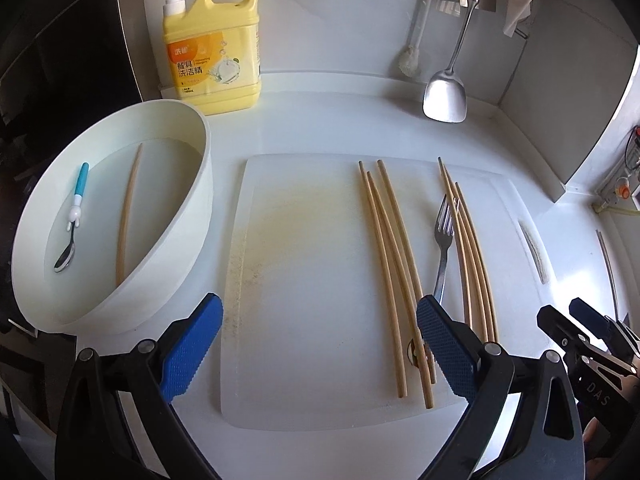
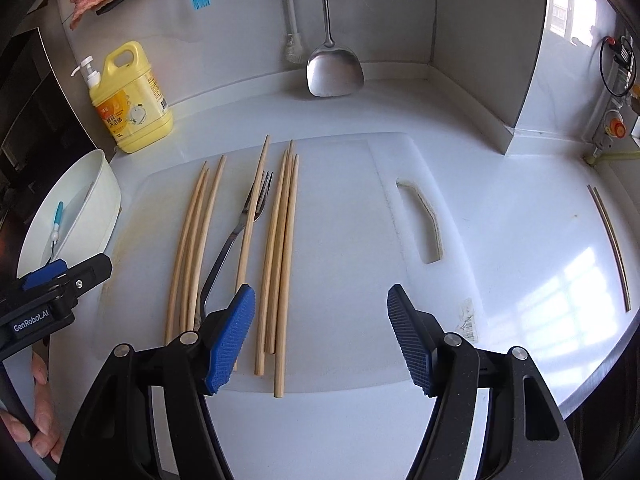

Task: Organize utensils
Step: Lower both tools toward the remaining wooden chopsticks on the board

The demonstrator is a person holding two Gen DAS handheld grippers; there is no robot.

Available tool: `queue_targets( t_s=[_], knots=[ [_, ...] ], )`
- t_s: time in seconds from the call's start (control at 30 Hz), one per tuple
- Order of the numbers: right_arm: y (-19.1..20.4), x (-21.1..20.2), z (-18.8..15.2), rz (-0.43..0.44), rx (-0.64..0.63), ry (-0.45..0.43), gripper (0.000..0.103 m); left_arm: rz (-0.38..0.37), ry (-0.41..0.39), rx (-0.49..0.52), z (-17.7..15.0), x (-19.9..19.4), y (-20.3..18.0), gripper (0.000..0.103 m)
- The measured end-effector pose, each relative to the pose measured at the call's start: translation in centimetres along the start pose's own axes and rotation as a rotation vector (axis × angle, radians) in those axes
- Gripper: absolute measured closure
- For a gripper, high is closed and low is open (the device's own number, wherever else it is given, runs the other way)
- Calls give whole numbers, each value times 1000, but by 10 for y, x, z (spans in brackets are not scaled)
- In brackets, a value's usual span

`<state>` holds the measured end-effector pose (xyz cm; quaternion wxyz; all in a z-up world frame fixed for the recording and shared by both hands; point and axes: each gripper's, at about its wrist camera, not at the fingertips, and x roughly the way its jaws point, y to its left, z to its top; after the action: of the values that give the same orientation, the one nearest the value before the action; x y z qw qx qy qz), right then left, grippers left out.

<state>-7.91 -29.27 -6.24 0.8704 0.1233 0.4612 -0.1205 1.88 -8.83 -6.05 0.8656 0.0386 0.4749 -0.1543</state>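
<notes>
Both grippers, left gripper and right gripper, hover apart, empty; beyond them the chopsticks and fork lie mixed, so take the fork alone.

Seven wooden chopsticks and a metal fork are seen laid lengthwise on the white cutting board, while one chopstick and a blue-handled spoon are found in the white bowl.

Cutting board centre; chopsticks and fork lie on its 3 o'clock half. Basin at 9 holds spoon plus one chopstick. Detergent bottle at 11, spatula at 1.
</notes>
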Motion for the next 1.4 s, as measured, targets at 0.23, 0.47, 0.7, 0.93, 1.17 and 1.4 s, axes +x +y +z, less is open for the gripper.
queue_targets(
  t_s=[0.23,0.47,0.7,0.93,1.17,1.4],
  knots=[
    [-11,17,7,14,-32,-24,37,11,-10,-34,1,21,-8,7],
    [-15,36,7,67,-34,-70,37,60,-76,-68,-3,38,-10,7],
    [-11,52,14,82,-44,-93,37,55,-96,-73,0,54,-17,7],
    [-8,60,16,88,-32,-87,37,88,-98,-64,3,62,-14,7],
    [-4,63,19,85,-37,-92,37,94,-78,-51,2,70,-16,7],
    [-5,64,20,81,-35,-94,37,92,-58,-45,1,76,-17,7]
  ],
)
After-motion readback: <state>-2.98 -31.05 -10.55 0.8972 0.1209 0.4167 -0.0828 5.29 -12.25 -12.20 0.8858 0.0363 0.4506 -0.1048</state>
